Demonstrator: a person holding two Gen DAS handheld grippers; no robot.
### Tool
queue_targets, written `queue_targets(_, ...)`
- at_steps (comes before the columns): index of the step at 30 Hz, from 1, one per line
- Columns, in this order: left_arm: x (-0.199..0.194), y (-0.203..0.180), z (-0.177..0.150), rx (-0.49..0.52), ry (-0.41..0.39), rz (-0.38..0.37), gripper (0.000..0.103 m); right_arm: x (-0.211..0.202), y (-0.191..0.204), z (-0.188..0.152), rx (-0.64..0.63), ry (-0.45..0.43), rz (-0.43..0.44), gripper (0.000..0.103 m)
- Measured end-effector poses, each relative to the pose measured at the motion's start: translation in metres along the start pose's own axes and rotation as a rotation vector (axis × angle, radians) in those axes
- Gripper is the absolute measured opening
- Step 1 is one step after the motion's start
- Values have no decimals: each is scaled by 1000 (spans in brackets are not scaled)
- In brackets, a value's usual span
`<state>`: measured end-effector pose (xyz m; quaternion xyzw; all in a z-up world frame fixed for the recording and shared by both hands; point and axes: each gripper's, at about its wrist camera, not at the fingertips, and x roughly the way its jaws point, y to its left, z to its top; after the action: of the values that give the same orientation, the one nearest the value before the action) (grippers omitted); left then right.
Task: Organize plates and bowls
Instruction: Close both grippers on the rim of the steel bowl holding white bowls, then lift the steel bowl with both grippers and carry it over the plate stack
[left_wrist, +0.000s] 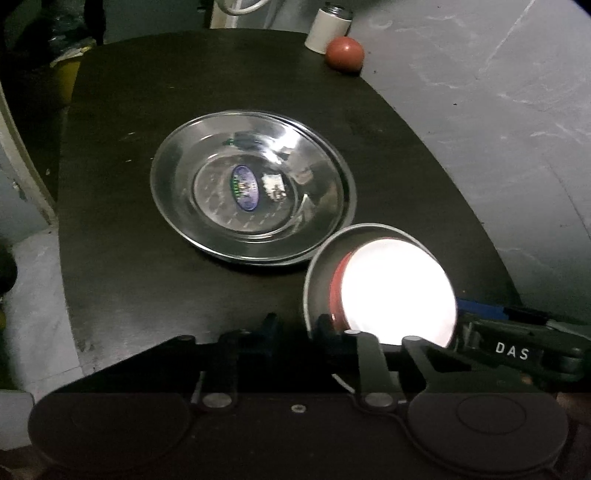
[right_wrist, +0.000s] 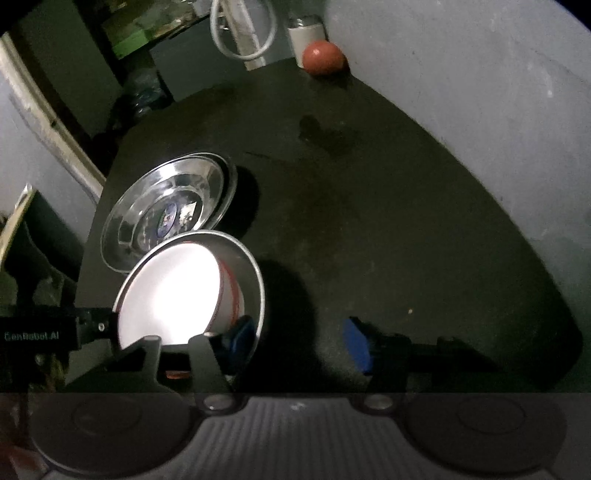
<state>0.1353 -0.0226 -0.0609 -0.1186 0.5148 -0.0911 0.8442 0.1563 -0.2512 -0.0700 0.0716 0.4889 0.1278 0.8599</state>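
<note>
- The dark table spreads ahead of both your tongs, its edges curving away to either side.
- The stacked steel plates sit ahead of your left tongs, slightly off-centre on each other, so the top one could slide if you set anything down hard.
- The steel bowl, with a red-rimmed white dish inside, is tilted between your two tongs, just beside the plates and at your near edge.
- Your left gripper has its fingers apart, the right finger at the bowl's rim; I cannot tell whether it grips anything.
- Your right gripper is wide apart, its left blue pad inside the bowl wall and the other well clear, so nothing is clamped.
- Risk, as I judge it: the tilted bowl may tip and spill the inner dish, or clip the plate rim if you lift before closing.
- The red ball and white can lie far ahead, out of the way.
</note>
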Motion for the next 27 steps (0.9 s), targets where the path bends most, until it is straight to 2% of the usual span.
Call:
queue_targets(2,0,0,0,2,2,-14,15,1,-1,0,10,1,9,58)
queue_targets(4,0,-1,1,5,5,-28,12,0,-1,0,18,-3,25,51)
queue_targets(6,1,-2,1,9,4,-28,12,-1,1,0,20,-9,40,36)
queue_targets(8,1,-1,2,6,6,-33,13,-2,5,1,14,-12,41,29)
queue_targets(14,4,-1,2,4,10,-44,13,0,4,3,33,-8,49,25)
queue_targets(15,4,-2,2,7,9,-43,13,0,4,3,36,-6,56,23)
queue_targets(17,3,-3,1,13,8,-41,13,-1,5,3,46,-1,80,11)
queue_targets(27,5,-9,1,37,6,-57,12,-7,-1,0,66,3,74,11)
